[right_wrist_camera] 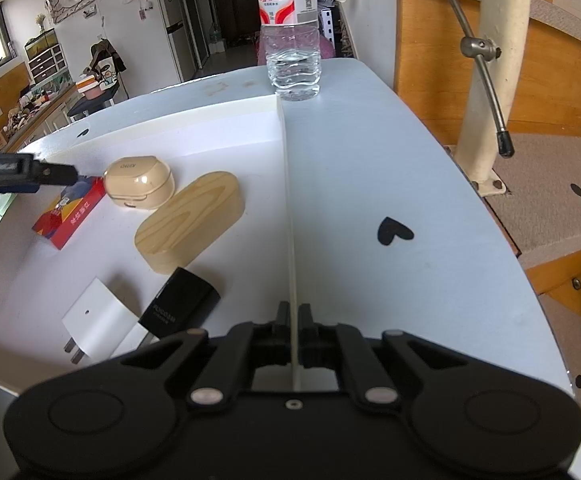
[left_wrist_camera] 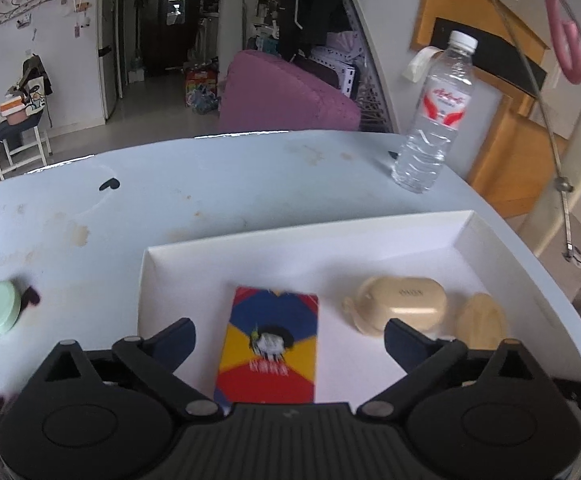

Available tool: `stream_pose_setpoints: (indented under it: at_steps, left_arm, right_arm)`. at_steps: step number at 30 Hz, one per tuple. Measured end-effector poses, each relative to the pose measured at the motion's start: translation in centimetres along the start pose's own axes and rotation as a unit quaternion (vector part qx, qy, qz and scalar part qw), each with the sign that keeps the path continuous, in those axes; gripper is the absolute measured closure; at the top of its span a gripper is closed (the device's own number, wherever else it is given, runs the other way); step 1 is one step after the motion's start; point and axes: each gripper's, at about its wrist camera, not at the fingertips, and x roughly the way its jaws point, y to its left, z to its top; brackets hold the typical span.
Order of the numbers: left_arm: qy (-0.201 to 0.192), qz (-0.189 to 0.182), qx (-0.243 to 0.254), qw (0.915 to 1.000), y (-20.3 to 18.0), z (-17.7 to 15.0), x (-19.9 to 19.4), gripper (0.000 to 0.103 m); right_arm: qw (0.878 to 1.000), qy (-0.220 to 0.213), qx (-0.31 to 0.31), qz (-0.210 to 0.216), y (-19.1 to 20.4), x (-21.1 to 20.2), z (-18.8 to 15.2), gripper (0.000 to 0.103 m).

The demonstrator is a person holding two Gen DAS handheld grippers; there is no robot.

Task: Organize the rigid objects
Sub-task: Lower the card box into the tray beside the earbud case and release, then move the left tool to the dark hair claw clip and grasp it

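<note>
A colourful card box [left_wrist_camera: 268,344] lies flat in the white tray [left_wrist_camera: 310,228], between the wide-apart fingers of my open left gripper [left_wrist_camera: 288,330]; the pads do not touch it. To its right sit a beige earbud case [left_wrist_camera: 402,308] and an oval wooden box [left_wrist_camera: 480,320]. The right wrist view shows the same card box [right_wrist_camera: 70,212], earbud case [right_wrist_camera: 140,182] and wooden box [right_wrist_camera: 190,220], plus a black charger [right_wrist_camera: 180,304] and a white plug [right_wrist_camera: 94,320]. My right gripper [right_wrist_camera: 293,312] is shut on the tray's thin right wall [right_wrist_camera: 290,200].
A pale green round case [left_wrist_camera: 0,308] lies on the light blue table [left_wrist_camera: 210,184], left of the tray. A water bottle [right_wrist_camera: 292,32] stands just beyond the tray's far right corner. Black heart stickers [right_wrist_camera: 394,232] mark the tabletop. Wooden stairs and a railing rise on the right.
</note>
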Motion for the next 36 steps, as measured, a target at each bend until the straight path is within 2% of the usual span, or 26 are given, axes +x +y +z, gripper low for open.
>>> stream_pose_setpoints:
  at_steps: [5, 10, 16, 24, 28, 33, 36]
  left_arm:
    - [-0.001, -0.003, 0.022, 0.9997, -0.8, -1.3, -2.7, 0.0]
    - [-0.015, -0.015, 0.043, 0.9989, -1.4, -2.5, -6.1, 0.0]
    - [-0.036, -0.009, 0.054, 0.9978, -1.5, -3.9, -9.0, 0.0]
    - [-0.063, 0.028, 0.041, 0.9968, -0.1, -6.4, -11.6, 0.0]
    - [-0.08, 0.064, 0.028, 0.9943, 1.2, -7.7, -12.5, 0.0]
    - [-0.083, 0.105, -0.03, 0.9905, 4.3, -8.7, -12.7, 0.0]
    - [-0.089, 0.146, -0.074, 0.9825, 6.5, -9.1, -12.4, 0.0]
  right_arm:
    - [1.0, 0.001, 0.0, 0.0, 0.0, 0.0, 0.0, 0.099]
    - [1.0, 0.001, 0.0, 0.0, 0.0, 0.0, 0.0, 0.099]
    - [1.0, 0.001, 0.001, 0.0, 0.0, 0.0, 0.0, 0.099]
    - [1.0, 0.001, 0.001, 0.0, 0.0, 0.0, 0.0, 0.099]
    - [1.0, 0.002, -0.002, -0.002, 0.0, 0.0, 0.0, 0.099]
    - [1.0, 0.001, -0.002, -0.002, 0.0, 0.0, 0.1, 0.099]
    - [1.0, 0.001, -0.001, -0.001, 0.0, 0.0, 0.1, 0.099]
